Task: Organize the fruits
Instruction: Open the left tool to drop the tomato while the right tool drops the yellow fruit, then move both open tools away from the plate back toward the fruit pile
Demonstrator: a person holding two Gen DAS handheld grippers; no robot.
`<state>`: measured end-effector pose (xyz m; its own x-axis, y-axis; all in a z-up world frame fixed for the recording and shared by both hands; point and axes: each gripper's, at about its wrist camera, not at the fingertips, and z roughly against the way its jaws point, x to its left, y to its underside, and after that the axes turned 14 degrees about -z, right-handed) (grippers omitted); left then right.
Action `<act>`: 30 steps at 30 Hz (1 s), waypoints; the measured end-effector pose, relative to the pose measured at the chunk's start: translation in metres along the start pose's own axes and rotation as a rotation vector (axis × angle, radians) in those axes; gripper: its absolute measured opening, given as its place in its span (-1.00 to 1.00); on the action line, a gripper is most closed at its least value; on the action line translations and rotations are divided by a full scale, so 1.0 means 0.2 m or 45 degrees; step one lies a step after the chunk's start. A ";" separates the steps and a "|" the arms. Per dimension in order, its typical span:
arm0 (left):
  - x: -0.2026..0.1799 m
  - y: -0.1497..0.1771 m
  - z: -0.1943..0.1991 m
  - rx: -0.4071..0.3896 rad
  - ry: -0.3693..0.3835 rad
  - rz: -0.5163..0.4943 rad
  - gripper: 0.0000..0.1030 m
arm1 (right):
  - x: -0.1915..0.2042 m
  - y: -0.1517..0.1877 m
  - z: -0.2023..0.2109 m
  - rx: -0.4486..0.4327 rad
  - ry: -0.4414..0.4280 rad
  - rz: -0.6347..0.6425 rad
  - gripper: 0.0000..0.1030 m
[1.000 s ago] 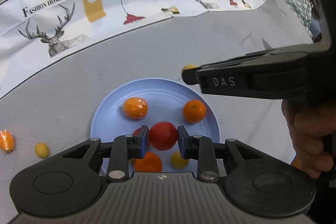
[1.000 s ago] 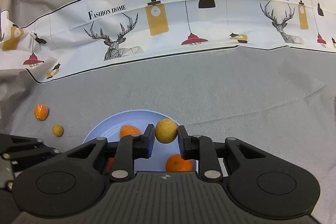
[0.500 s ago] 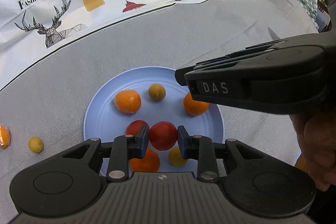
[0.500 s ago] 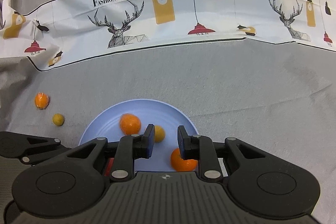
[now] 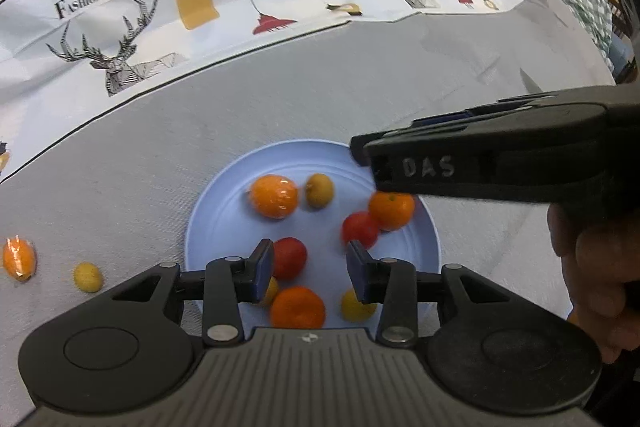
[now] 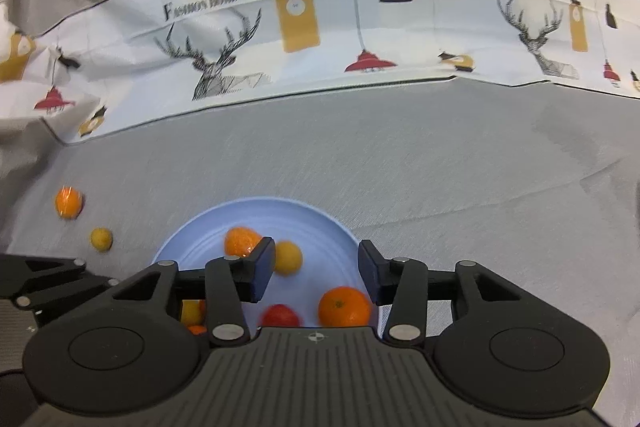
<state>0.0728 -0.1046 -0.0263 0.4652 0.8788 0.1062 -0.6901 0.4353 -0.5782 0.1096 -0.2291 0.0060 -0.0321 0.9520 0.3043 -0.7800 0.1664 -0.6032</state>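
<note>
A light blue plate [image 5: 224, 211] on the grey cloth holds several fruits: a wrapped orange [image 5: 274, 195], a small yellow fruit [image 5: 319, 190], an orange [image 5: 391, 209], two red fruits [image 5: 359, 229] [image 5: 289, 258], another orange [image 5: 298, 307] and a yellow fruit [image 5: 356, 307]. My left gripper [image 5: 310, 270] is open and empty above the plate's near side. My right gripper [image 6: 316, 271] is open and empty over the plate [image 6: 320, 215], with the yellow fruit [image 6: 287, 257] below it. The right gripper also reaches in from the right in the left wrist view [image 5: 480, 163].
A wrapped orange [image 5: 18, 259] and a small yellow fruit [image 5: 88, 277] lie on the cloth left of the plate; they also show in the right wrist view [image 6: 69, 202] [image 6: 101, 239]. A printed white cloth [image 6: 320, 39] runs along the back.
My right gripper opened and dropped the yellow fruit onto the plate. My left gripper then opened and let go of the red fruit, which now lies on the plate beside the orange.
</note>
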 end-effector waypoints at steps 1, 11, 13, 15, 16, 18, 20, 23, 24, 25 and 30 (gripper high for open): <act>0.01 0.00 0.01 -0.005 -0.004 0.003 -0.19 | 0.00 0.00 0.00 -0.013 0.006 -0.010 -0.03; 0.15 0.03 0.12 -0.064 -0.068 0.097 -0.46 | 0.08 0.00 0.04 -0.132 0.040 -0.033 -0.03; 0.20 0.05 0.14 -0.075 -0.086 0.123 -0.48 | 0.10 0.00 0.05 -0.152 0.034 -0.040 -0.03; 0.24 0.07 0.16 -0.086 -0.111 0.144 -0.49 | 0.14 0.01 0.05 -0.162 0.031 -0.036 -0.03; 0.26 0.08 0.18 -0.097 -0.125 0.152 -0.49 | 0.16 0.01 0.05 -0.165 0.030 -0.028 -0.04; 0.29 0.10 0.19 -0.112 -0.154 0.159 -0.50 | 0.21 0.01 0.05 -0.173 0.031 -0.011 -0.04; 0.33 0.13 0.19 -0.115 -0.181 0.170 -0.52 | 0.26 0.02 0.06 -0.176 0.027 0.006 -0.04; 0.39 0.16 0.21 -0.124 -0.203 0.194 -0.53 | 0.34 0.04 0.06 -0.177 0.017 0.023 -0.18; 0.41 0.17 0.22 -0.132 -0.208 0.206 -0.53 | 0.37 0.04 0.06 -0.174 0.008 0.026 -0.23; 0.43 0.18 0.23 -0.135 -0.212 0.219 -0.53 | 0.39 0.04 0.06 -0.171 0.001 0.028 -0.33; 0.51 0.21 0.26 -0.143 -0.251 0.281 -0.53 | 0.51 0.08 0.06 -0.177 -0.029 0.029 -0.50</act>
<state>0.0615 0.0142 0.0025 0.1870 0.9755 0.1163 -0.6921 0.2148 -0.6891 0.0875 -0.1325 0.0363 -0.0640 0.9502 0.3051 -0.6850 0.1805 -0.7058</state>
